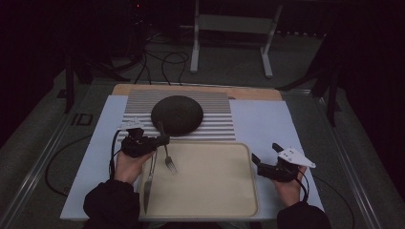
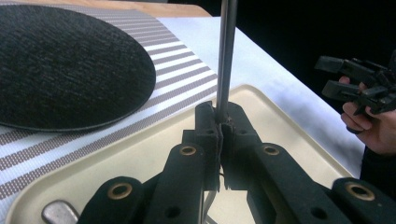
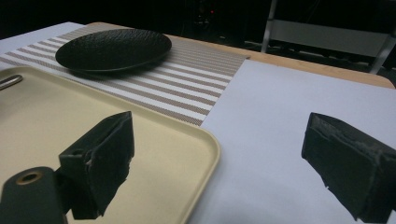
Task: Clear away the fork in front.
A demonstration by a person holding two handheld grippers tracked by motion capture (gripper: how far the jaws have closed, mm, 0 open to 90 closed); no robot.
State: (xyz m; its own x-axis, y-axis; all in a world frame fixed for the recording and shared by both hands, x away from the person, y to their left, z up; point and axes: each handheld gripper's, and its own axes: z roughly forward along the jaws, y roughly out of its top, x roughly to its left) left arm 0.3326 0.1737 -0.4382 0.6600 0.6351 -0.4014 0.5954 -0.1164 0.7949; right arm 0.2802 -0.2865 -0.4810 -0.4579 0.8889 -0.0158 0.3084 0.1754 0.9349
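My left gripper [image 1: 162,140] is shut on the handle of a metal fork [image 1: 168,160], at the tray's far left corner. The fork's tines point down at the beige tray [image 1: 215,186]. In the left gripper view the jaws [image 2: 221,122] pinch the fork handle [image 2: 226,51], which rises straight up past them. A knife [image 1: 149,181] lies along the tray's left edge. A round black plate [image 1: 177,114] sits on a striped placemat [image 1: 217,124] just behind. My right gripper [image 1: 265,153] is open at the tray's right edge, with nothing between its jaws [image 3: 224,158].
A white mat [image 1: 265,124] covers the table under the tray and placemat. The wooden table edge [image 1: 253,93] runs behind it. Cables and a metal frame [image 1: 231,24] stand on the floor beyond. The other hand's gripper [image 2: 355,79] shows far right in the left gripper view.
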